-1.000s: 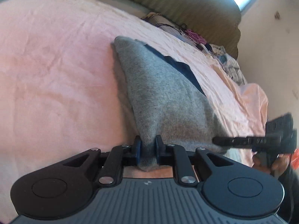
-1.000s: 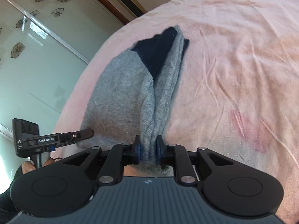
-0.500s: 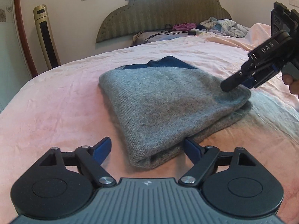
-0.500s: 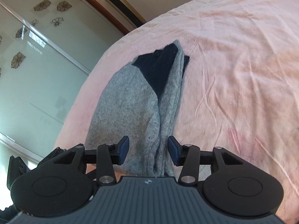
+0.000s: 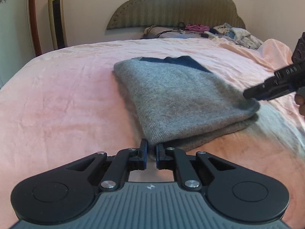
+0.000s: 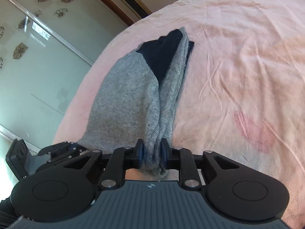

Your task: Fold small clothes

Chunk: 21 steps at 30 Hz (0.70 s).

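My right gripper (image 6: 151, 155) pinches the near corner of the folded grey sweater (image 6: 133, 99) on the pink bed (image 6: 238, 57). My left gripper (image 5: 151, 156) is narrow at another corner (whether it grips cloth is unclear).

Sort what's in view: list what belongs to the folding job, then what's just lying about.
Job: grey sweater, left gripper, right gripper, pink bedsheet.

Lying about: clothes pile, cables, headboard, tower fan.

A pink bedsheet (image 5: 57, 99), padded headboard (image 5: 177, 7), gold tower fan (image 5: 56, 17) and heaped clothes (image 5: 234, 34) surround.
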Tool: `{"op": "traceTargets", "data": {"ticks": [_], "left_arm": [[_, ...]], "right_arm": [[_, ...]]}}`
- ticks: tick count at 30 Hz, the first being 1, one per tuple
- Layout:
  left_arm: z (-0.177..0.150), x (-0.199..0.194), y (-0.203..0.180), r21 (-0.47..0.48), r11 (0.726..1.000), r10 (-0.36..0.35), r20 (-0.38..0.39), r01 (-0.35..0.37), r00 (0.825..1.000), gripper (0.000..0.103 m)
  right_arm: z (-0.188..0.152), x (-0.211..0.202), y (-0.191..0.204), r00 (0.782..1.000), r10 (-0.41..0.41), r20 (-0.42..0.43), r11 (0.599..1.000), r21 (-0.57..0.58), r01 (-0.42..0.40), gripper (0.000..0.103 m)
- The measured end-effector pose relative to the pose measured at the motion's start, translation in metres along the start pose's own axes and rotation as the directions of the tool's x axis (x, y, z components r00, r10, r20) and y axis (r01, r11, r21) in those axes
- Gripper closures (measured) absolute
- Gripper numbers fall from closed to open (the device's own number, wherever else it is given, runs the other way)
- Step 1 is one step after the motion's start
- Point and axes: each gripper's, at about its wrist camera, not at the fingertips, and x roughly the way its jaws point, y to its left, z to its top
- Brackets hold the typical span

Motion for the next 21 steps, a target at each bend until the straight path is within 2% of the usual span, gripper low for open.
{"op": "traceTargets", "data": {"ticks": [1,3,5,7,9,11,13,14,15,16,19,21], "left_arm": [[0.002,-0.008,0.0,0.01,0.999,-0.04,0.005,0.04,0.999,0.093],[0.01,-0.022,-0.005,0.035,0.996,-0.083,0.047,0.081,0.995,0.089],[0.021,-0.025,-0.014,0.054,0.991,-0.125,0.096,0.12,0.988,0.078],[0.032,-0.016,-0.029,0.07,0.988,-0.145,0.132,0.137,0.981,0.045],[0.036,0.001,-0.044,0.116,0.986,-0.139,0.145,0.123,0.98,0.032],[0.034,0.025,-0.051,0.128,0.987,-0.112,0.087,0.101,0.99,0.033],[0.027,0.047,-0.047,0.108,0.988,-0.114,0.018,0.111,0.993,0.033],[0.021,0.053,-0.044,0.094,0.99,-0.105,0.004,0.104,0.994,0.034],[0.016,0.053,-0.041,0.093,0.99,-0.112,0.02,0.109,0.994,0.034],[0.014,0.051,-0.04,0.095,0.989,-0.119,0.026,0.117,0.993,0.034],[0.01,0.05,-0.03,0.068,0.987,-0.149,0.032,0.146,0.988,0.034],[0.009,0.052,-0.027,0.073,0.986,-0.151,0.041,0.147,0.988,0.033]], "right_arm": [[0.004,-0.009,0.002,0.999,0.02,0.043,1.0,0.001,-0.02,0.058],[0.017,-0.027,0.003,0.99,0.061,0.127,0.998,0.01,-0.063,0.047],[0.04,-0.03,0.005,0.984,0.062,0.168,0.998,0.007,-0.064,0.047],[0.068,-0.014,0.007,0.983,0.031,0.178,1.0,-0.005,-0.031,0.048],[0.098,0.015,0.001,0.989,0.009,0.146,0.999,0.03,-0.013,0.047],[0.124,0.046,-0.005,0.991,-0.072,0.117,0.995,0.078,0.063,0.048],[0.137,0.07,-0.01,0.993,-0.095,0.068,0.992,0.094,0.088,0.049],[0.139,0.082,-0.012,0.994,-0.106,0.038,0.989,0.103,0.102,0.051],[0.139,0.09,-0.013,0.994,-0.111,0.02,0.988,0.11,0.109,0.067],[0.137,0.094,-0.01,0.995,-0.102,0.007,0.991,0.093,0.1,0.089],[0.133,0.082,-0.006,0.991,-0.122,0.051,0.992,0.019,0.121,0.092],[0.13,0.084,-0.027,0.99,-0.137,0.042,0.988,0.082,0.133,0.095]]}}
